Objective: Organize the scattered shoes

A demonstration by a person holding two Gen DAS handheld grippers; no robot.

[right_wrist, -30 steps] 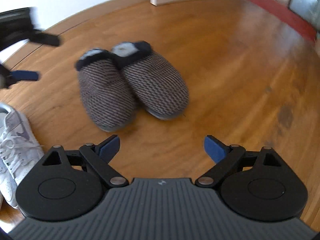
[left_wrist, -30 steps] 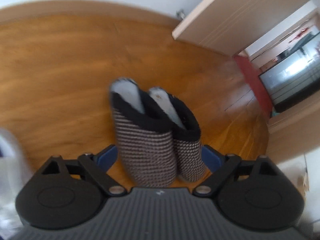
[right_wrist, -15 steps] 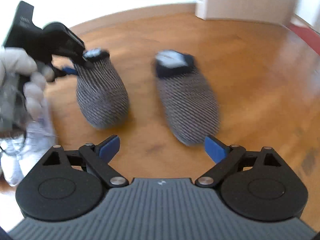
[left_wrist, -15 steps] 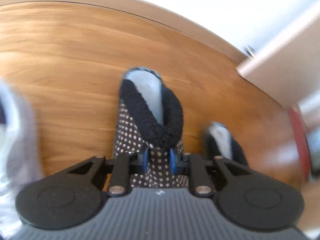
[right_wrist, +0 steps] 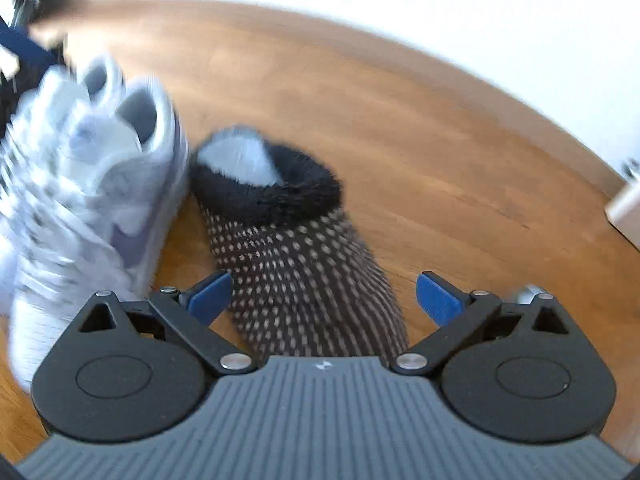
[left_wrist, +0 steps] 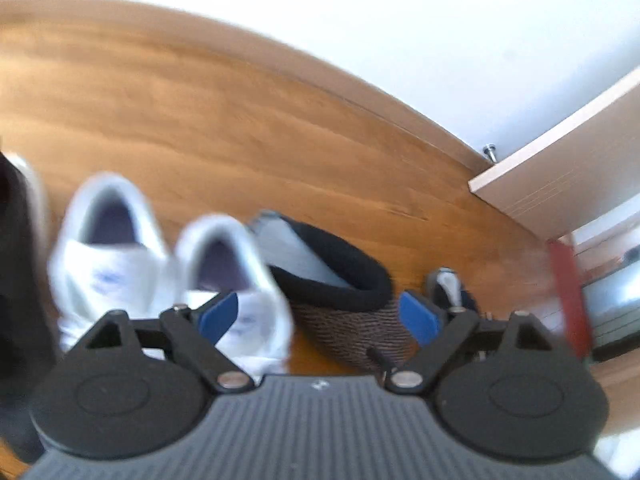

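A grey knitted slipper with a black fleece collar [left_wrist: 340, 292] lies on the wood floor next to a pair of white sneakers [left_wrist: 120, 264]. My left gripper [left_wrist: 320, 314] is open, its blue pads either side of the slipper's front, not touching it. The second slipper [left_wrist: 450, 286] shows partly behind the right pad. In the right wrist view a slipper [right_wrist: 296, 256] lies beside the white sneakers [right_wrist: 92, 184]. My right gripper [right_wrist: 322, 294] is open over its toe end, holding nothing.
A pale wooden door or cabinet panel [left_wrist: 568, 176] stands at the right by the wall, with a red strip [left_wrist: 568, 292] beyond it. A dark object [left_wrist: 20, 280] fills the left edge. Wood floor [right_wrist: 400, 128] runs to the white wall.
My left gripper was shut on the slipper's collar half a second ago; now it is open and the slipper lies beside the white sneakers. My right gripper has moved closer over a slipper.
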